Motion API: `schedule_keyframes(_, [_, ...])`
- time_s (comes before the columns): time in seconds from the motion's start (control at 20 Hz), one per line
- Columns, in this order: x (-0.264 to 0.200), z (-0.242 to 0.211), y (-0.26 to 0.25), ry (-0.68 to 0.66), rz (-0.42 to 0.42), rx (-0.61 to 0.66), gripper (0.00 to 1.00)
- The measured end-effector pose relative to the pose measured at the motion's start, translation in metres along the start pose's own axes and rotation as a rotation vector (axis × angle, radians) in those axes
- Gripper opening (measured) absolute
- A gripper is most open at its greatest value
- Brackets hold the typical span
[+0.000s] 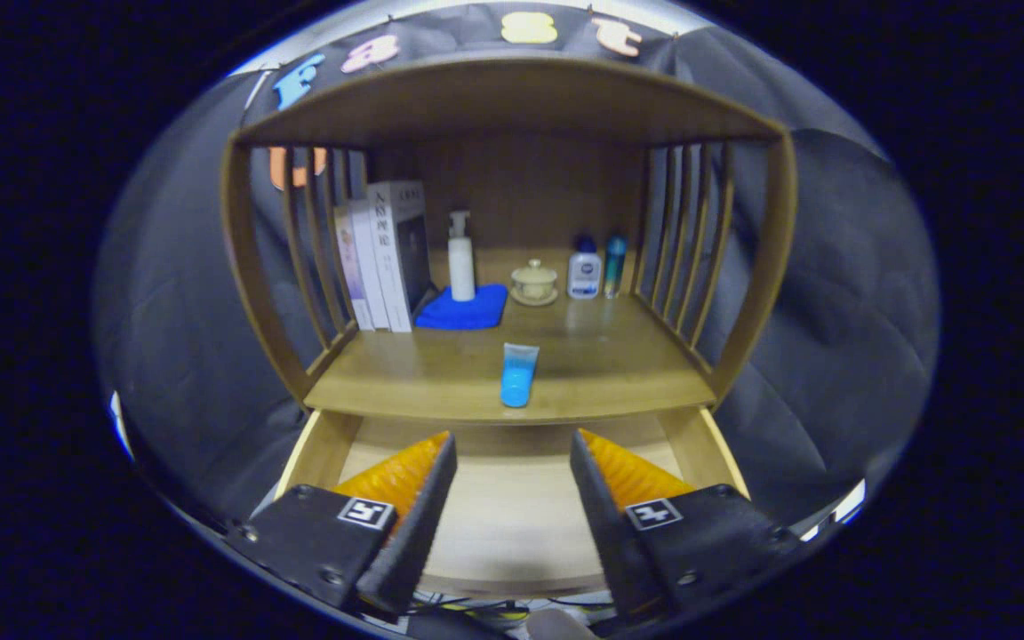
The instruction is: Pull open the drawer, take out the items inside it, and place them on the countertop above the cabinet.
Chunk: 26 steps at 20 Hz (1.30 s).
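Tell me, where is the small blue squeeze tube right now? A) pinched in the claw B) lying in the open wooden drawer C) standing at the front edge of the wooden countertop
C: the small blue squeeze tube stands on the wooden countertop near its front edge, beyond the open, empty claw.

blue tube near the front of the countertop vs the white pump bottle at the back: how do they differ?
The translucent blue tube is squat and stands alone on bare wood near the countertop's front edge, just beyond the open gripper. The white pump bottle is taller and slimmer, topped by a pump head, and stands far back, at the folded blue cloth beside the books. Both are upright on the same countertop.
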<state>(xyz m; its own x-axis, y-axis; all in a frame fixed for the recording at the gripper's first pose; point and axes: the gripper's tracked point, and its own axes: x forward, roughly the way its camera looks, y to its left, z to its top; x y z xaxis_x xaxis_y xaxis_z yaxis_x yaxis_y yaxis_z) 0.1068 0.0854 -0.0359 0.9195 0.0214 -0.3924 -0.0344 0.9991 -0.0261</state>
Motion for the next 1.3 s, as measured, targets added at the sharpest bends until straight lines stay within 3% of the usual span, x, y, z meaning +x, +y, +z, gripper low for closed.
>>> schedule_keyframes(0.1, [-0.031, -0.005, 0.001, -0.077, 0.01, -0.015, 0.99])
schedule_keyframes(0.55, [-0.131, -0.01, -0.014, -0.416, 0.069, 0.062, 1.0])
schedule_keyframes(0.7, [-0.142, -0.019, -0.031, -0.474, 0.017, 0.068, 1.0])
schedule_keyframes(1.0, [-0.133, -0.075, -0.041, -0.503, 0.008, 0.048, 1.0])
schedule_keyframes(1.3, [-0.089, -0.148, -0.038, -0.386, 0.023, 0.048, 1.0])
